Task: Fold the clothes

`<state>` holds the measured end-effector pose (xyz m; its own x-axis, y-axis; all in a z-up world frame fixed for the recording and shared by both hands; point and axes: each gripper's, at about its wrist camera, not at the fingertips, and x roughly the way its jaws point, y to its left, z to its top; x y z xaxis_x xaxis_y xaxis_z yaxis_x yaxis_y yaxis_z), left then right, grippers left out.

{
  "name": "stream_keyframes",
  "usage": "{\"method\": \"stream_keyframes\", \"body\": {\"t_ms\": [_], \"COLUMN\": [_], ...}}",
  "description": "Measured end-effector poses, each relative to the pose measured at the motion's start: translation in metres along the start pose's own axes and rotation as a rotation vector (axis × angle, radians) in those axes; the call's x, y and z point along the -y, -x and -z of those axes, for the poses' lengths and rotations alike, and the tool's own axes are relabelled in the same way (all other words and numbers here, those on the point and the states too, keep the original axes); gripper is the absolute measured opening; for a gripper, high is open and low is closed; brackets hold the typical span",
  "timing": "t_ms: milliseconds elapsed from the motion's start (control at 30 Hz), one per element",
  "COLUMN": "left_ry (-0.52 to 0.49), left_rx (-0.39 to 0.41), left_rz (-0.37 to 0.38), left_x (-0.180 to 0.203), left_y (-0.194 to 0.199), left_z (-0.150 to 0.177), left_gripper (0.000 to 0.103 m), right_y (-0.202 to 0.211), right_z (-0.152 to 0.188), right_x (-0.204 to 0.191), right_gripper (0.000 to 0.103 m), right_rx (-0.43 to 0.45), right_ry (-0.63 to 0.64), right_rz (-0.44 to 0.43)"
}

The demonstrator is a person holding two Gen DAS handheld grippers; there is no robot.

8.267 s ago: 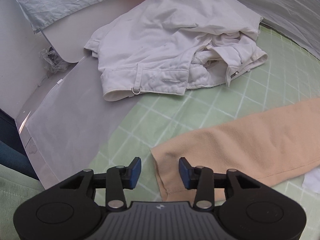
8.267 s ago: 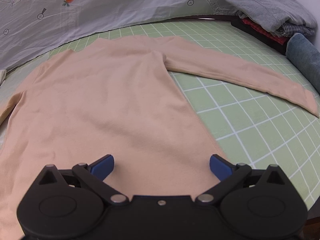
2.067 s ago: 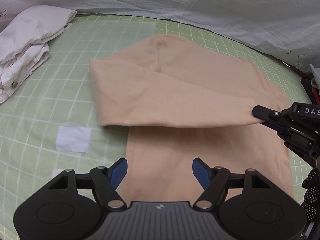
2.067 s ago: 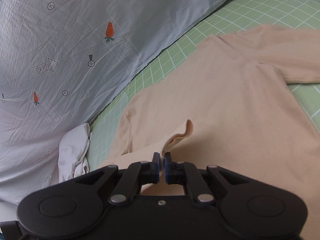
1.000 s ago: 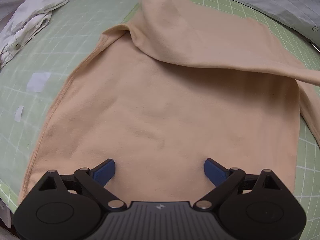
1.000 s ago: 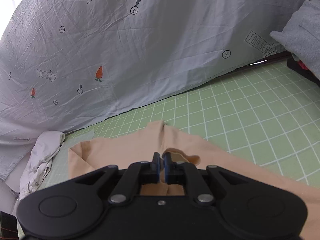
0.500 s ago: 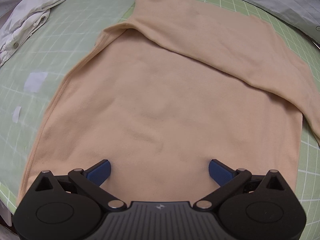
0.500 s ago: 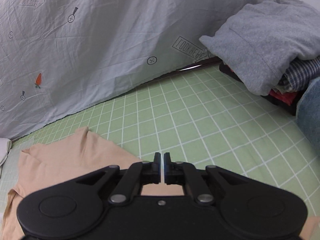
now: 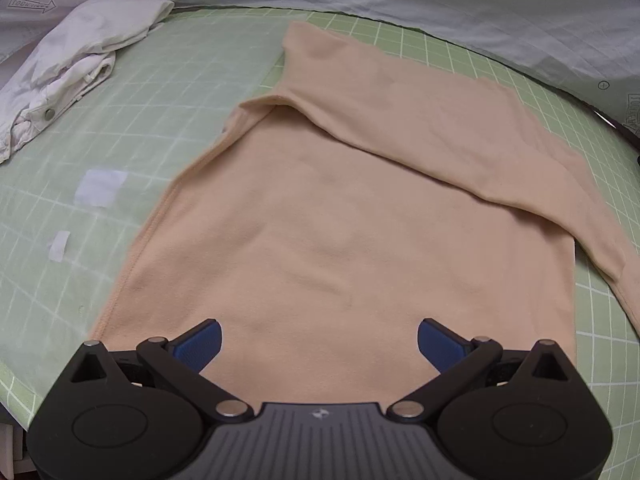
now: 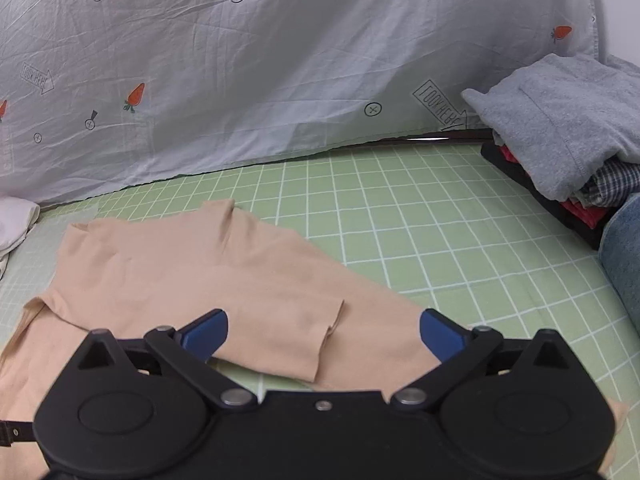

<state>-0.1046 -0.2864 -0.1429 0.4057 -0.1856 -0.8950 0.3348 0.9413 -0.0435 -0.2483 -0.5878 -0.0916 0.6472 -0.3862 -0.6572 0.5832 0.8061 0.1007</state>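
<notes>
A peach long-sleeved top [image 9: 340, 240] lies flat on the green grid mat [image 9: 132, 120]. Its left sleeve [image 9: 440, 128] is folded diagonally across the chest toward the right. My left gripper [image 9: 319, 342] is open and empty just above the top's hem. In the right wrist view the same top [image 10: 192, 276] lies below, with the folded sleeve's cuff [image 10: 328, 336] resting between the jaws. My right gripper [image 10: 323, 332] is open and holds nothing.
A crumpled white garment [image 9: 76, 76] lies at the mat's far left. A stack of folded clothes with a grey one on top [image 10: 560, 132] and a denim roll [image 10: 624, 248] sit at the right. A printed grey sheet [image 10: 280, 72] hangs behind. White tape patches [image 9: 100, 188] mark the mat.
My right gripper carried the sleeve across the top, then opened and let the cuff drop. The left gripper stayed open over the hem and pulled back slightly.
</notes>
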Motion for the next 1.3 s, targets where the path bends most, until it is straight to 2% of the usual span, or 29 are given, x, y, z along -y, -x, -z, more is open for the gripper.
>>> {"method": "stream_keyframes", "body": {"t_ms": [133, 300, 467, 600, 800, 967, 1033, 1067, 1133, 1200, 1300], "left_ry": [0.021, 0.001, -0.032, -0.089, -0.162, -0.198, -0.218, -0.226, -0.237, -0.245, -0.255], "left_rx": [0.061, 0.072, 0.055, 0.044, 0.051, 0.029, 0.023, 0.022, 0.021, 0.021, 0.020], "left_rz": [0.001, -0.005, 0.016, 0.044, 0.055, 0.077, 0.084, 0.086, 0.090, 0.095, 0.102], "left_x": [-0.038, -0.098, -0.161, -0.198, -0.243, -0.265, -0.271, -0.273, -0.277, -0.279, -0.281], "left_y": [0.023, 0.037, 0.031, 0.021, 0.012, 0.005, 0.001, 0.000, -0.002, -0.003, -0.004], "left_z": [0.008, 0.013, 0.007, -0.006, -0.028, -0.033, -0.035, -0.036, -0.038, -0.039, -0.040], "left_gripper": [0.102, 0.102, 0.102, 0.102, 0.102, 0.102, 0.102, 0.102, 0.102, 0.103, 0.102], "right_y": [0.008, 0.013, 0.011, 0.007, -0.002, -0.004, -0.005, -0.006, -0.010, -0.013, -0.013], "right_z": [0.023, 0.040, 0.053, 0.064, 0.079, 0.090, 0.096, 0.098, 0.101, 0.103, 0.104], "right_x": [-0.039, -0.108, -0.197, -0.265, -0.350, -0.394, -0.405, -0.409, -0.414, -0.416, -0.419], "right_gripper": [0.103, 0.103, 0.103, 0.103, 0.101, 0.090, 0.074, 0.069, 0.048, 0.044, 0.032], "right_rx": [-0.024, -0.026, -0.053, -0.070, -0.094, -0.117, -0.123, -0.129, -0.147, -0.159, -0.157], "right_ry": [0.000, -0.033, 0.026, 0.069, 0.077, 0.135, 0.147, 0.148, 0.146, 0.140, 0.147], "right_rz": [-0.011, -0.021, -0.041, -0.076, -0.064, -0.066, -0.055, -0.049, -0.034, -0.026, -0.033]}}
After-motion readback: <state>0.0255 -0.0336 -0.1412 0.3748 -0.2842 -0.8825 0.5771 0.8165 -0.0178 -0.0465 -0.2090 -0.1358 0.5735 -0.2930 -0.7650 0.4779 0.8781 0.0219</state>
